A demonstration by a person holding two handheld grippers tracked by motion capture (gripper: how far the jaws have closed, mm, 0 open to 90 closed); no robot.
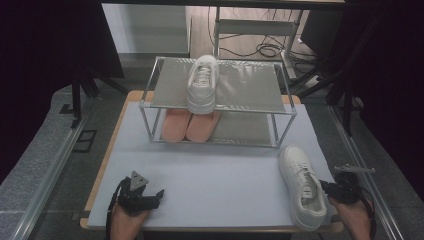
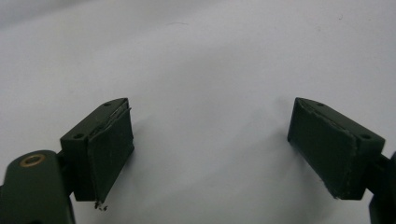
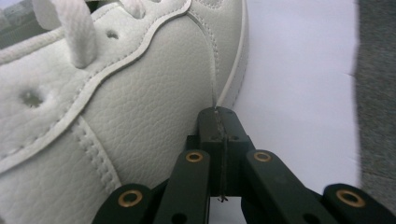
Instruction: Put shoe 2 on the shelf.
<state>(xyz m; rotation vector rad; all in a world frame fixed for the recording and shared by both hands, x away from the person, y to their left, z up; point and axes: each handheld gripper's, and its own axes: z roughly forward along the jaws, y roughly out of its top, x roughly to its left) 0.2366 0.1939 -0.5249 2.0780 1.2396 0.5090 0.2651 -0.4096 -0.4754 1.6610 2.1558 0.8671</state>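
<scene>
A: Where does the shoe job stand?

B: About half done, I'd judge. One white shoe (image 1: 203, 82) already sits on the top shelf of the rack (image 1: 150, 105), toe toward the person. Its partner, the other white shoe (image 1: 301, 185), lies on the surface (image 1: 215, 170) near the right front edge, well apart from the rack.

A: And the right claw (image 1: 334, 190)?

B: It is just beside that shoe's outer side, jaws pressed flat together. In the right gripper view the tip (image 3: 219, 122) meets the leather near the sole, though whether it pinches anything or merely pushes, I can't quite tell at this angle.

A: The left claw (image 1: 150, 196)?

B: Spread wide, holding nothing, low over the bare surface at the front left.

A: The count?

B: Two white shoes, two pink slippers (image 1: 190, 126) side by side on the lower shelf, one rack, two claws. What's left: lift the second shoe up beside the first.
</scene>
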